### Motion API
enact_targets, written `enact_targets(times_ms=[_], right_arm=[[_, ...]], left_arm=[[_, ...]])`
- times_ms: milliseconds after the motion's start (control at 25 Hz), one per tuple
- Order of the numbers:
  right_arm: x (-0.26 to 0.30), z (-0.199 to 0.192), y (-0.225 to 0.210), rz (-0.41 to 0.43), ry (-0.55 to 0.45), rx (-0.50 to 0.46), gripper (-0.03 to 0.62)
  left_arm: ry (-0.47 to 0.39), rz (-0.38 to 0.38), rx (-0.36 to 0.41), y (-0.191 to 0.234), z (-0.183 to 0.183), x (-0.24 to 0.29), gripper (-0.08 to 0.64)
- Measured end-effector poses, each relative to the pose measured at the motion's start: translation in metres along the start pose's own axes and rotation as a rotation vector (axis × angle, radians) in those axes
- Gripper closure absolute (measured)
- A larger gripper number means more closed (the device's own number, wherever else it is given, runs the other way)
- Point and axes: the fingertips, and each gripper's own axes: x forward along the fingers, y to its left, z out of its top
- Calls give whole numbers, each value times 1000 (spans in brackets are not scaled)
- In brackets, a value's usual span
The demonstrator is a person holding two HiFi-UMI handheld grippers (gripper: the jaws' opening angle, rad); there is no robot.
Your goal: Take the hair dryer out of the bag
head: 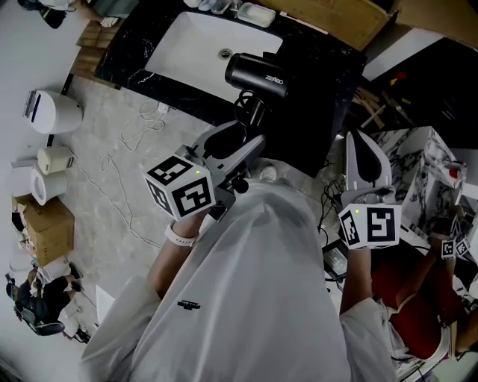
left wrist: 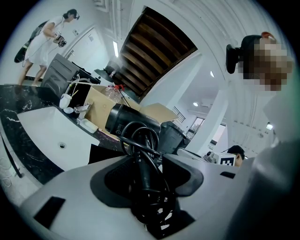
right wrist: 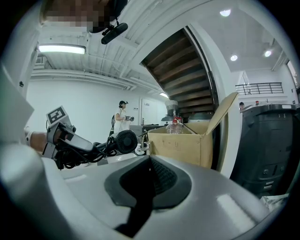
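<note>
A mock washroom corner set up inside a large open workshop hall.

A white sink sunk in a black marble counter, with a soap dish at its back, looks like a bathroom. But the counter stands on a bare pale floor strewn with loose cables, small white appliances and a cardboard box. Behind it are the dark underside of a staircase, a ceiling strip light, an upper-floor railing and an open carton. A person stands in the background.
</note>
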Motion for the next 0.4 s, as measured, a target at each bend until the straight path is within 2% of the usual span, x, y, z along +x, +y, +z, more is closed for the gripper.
enact_targets(times_ms=[400], right_arm=[[5, -4, -2, -2, 9, 9, 580]], left_arm=[[18, -6, -8, 2, -3, 6, 356]])
